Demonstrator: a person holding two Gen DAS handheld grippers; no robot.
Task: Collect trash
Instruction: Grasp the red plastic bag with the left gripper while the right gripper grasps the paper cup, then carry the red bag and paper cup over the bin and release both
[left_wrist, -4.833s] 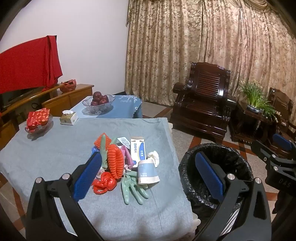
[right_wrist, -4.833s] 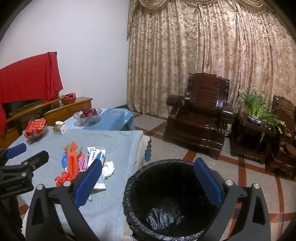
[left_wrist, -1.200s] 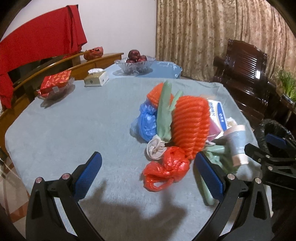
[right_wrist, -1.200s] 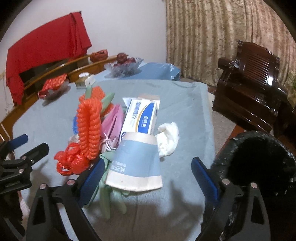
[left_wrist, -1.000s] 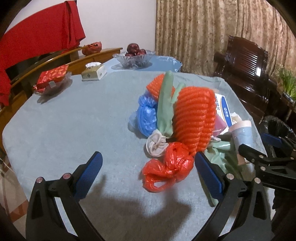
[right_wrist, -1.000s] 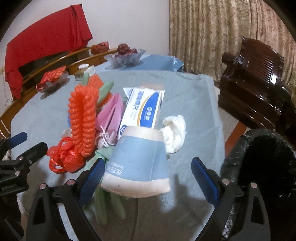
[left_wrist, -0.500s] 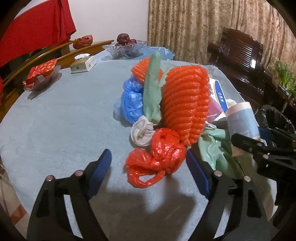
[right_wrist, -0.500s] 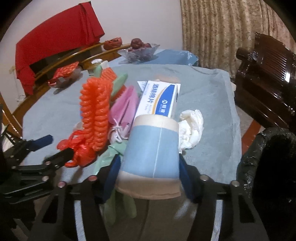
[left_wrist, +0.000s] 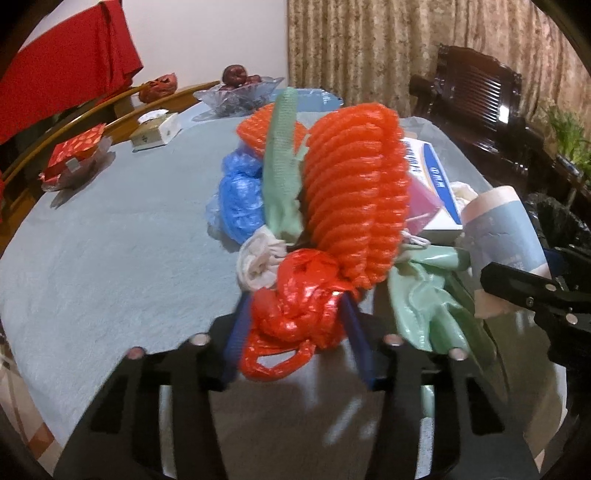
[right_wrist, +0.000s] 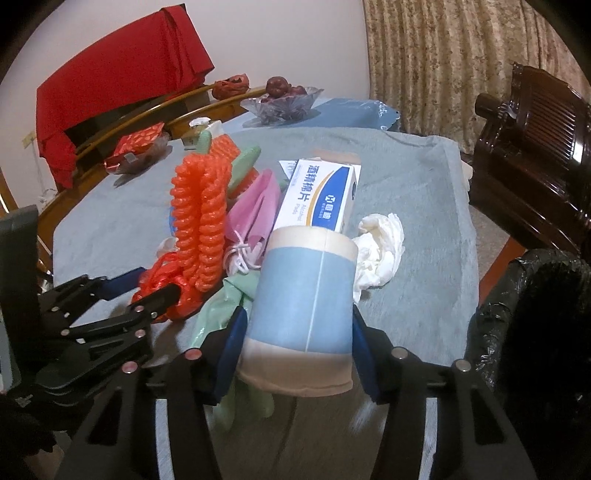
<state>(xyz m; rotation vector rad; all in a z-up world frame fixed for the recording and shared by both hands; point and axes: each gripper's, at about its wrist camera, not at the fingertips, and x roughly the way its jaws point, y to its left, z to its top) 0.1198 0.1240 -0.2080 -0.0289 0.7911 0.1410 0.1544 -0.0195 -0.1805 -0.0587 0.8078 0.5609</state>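
A heap of trash lies on the grey-clothed table (left_wrist: 92, 258). My left gripper (left_wrist: 295, 332) is shut on a crumpled red plastic bag (left_wrist: 295, 310) at the heap's near edge. Behind it lie an orange foam net (left_wrist: 354, 206), a blue bag (left_wrist: 238, 201) and a green glove (left_wrist: 432, 295). My right gripper (right_wrist: 295, 343) is shut on a blue-and-beige paper cup (right_wrist: 303, 302) lying on its side. Behind the cup lie a white-and-blue box (right_wrist: 321, 195), a crumpled tissue (right_wrist: 380, 251) and a pink mask (right_wrist: 255, 206). The black-lined trash bin (right_wrist: 535, 314) stands right of the table.
A glass fruit bowl (right_wrist: 288, 99), a tissue box (left_wrist: 155, 129) and a red packet in a dish (left_wrist: 75, 155) sit at the table's far side. A dark wooden armchair (right_wrist: 532, 155) stands right, curtains behind. A red cloth (right_wrist: 118, 77) covers a cabinet.
Both grippers moved in to the heap and closed: the left on the red bag, the right on the paper cup. Both were open a second ago.
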